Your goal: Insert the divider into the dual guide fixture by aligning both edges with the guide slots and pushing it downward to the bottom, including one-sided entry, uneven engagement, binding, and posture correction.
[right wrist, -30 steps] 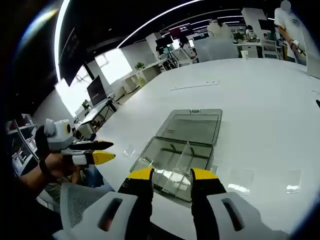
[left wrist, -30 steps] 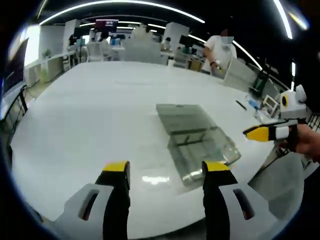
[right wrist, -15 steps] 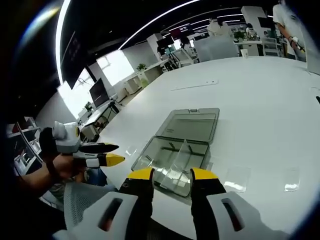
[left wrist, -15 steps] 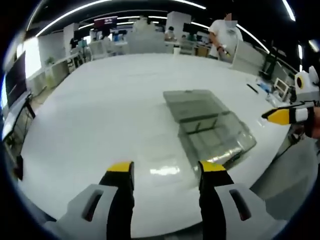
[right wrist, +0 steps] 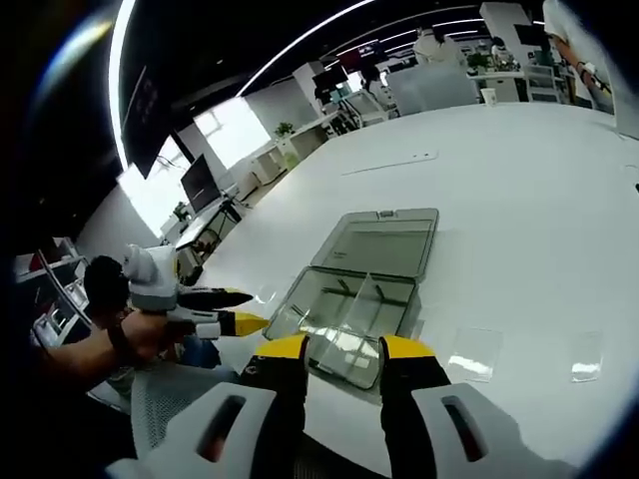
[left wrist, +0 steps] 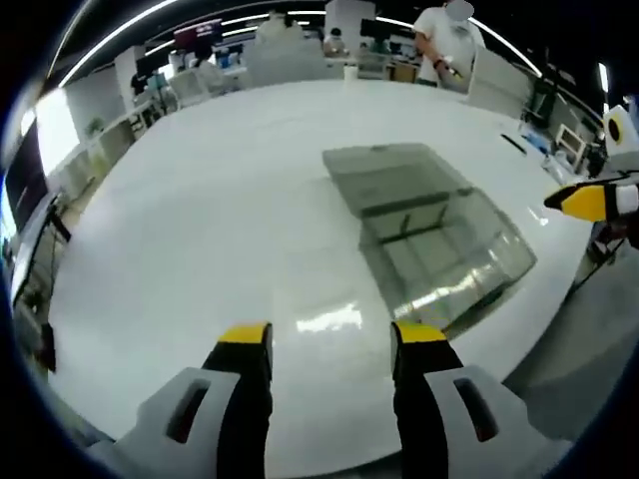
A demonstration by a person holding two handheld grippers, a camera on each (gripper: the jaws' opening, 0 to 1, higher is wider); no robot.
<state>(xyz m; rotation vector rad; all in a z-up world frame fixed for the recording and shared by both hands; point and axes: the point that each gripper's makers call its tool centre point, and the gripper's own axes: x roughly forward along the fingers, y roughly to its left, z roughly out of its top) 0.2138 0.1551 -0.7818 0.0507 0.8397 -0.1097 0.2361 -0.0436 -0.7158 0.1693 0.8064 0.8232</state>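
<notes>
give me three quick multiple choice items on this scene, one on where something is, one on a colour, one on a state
1. Where does the clear box stand?
A. on the white table
B. on a chair
C. on the floor

2. What colour are the tips of the right gripper?
A. red
B. yellow
C. green

3. What is the state of the box lid?
A. shut
B. taken away
C. open, laid flat behind the box

Answers:
1 A, the box rests on the tabletop.
2 B, both fingertips are yellow.
3 C, the lid lies flat beyond the compartments.
</notes>
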